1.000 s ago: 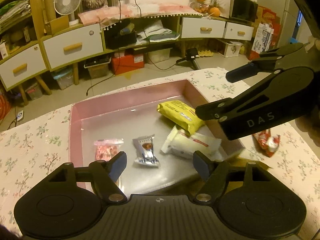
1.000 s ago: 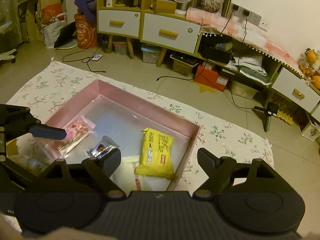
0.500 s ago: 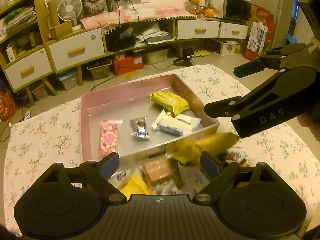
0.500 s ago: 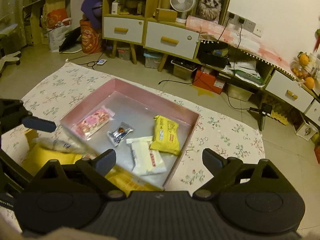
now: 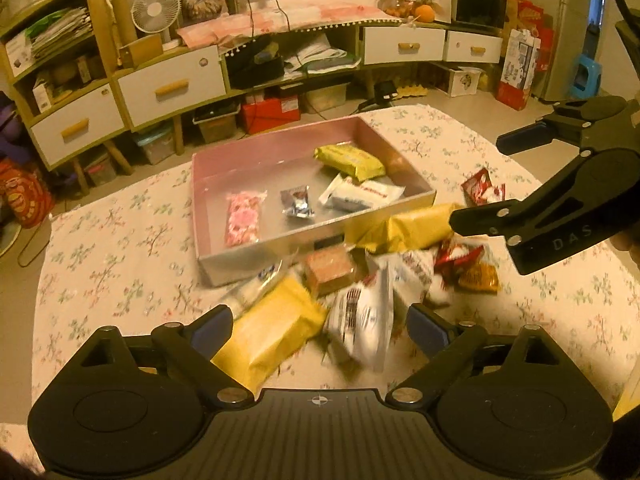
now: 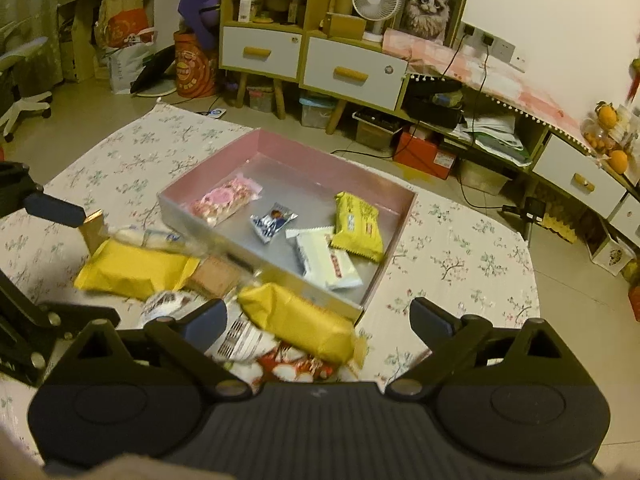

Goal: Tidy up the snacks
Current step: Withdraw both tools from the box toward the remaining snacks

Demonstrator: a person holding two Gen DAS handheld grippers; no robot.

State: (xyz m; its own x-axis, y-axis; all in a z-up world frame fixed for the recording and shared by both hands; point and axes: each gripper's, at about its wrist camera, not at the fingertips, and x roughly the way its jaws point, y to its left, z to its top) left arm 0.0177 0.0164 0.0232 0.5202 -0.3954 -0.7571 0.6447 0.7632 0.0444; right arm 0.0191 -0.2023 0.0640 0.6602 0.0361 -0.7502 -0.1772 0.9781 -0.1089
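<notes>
A pink box [image 5: 224, 160] [image 6: 280, 148] stands on the floral table. It holds a pink packet [image 5: 244, 218], a small silver packet [image 5: 296, 202], a white packet [image 5: 360, 196] and a yellow packet [image 5: 350, 160]. A loose pile of snacks lies in front of the box: a big yellow bag [image 5: 272, 332] [image 6: 132, 268], a white bag [image 5: 364, 320], a brown block [image 5: 330, 270], another yellow bag [image 5: 412, 228] [image 6: 296, 320] and red packets [image 5: 482, 188]. My left gripper [image 5: 318, 326] is open and empty above the pile. My right gripper [image 6: 316, 318] is open and empty, also over the pile.
The floral tablecloth [image 5: 112, 248] covers the table around the box. Behind the table are white drawer units [image 5: 172, 84], a fan [image 5: 156, 10] and floor clutter. The right gripper's body [image 5: 560, 200] shows at the right of the left wrist view.
Both grippers have pulled back and up from the box. The pile of snacks in front of the box has come into view. Both stayed open.
</notes>
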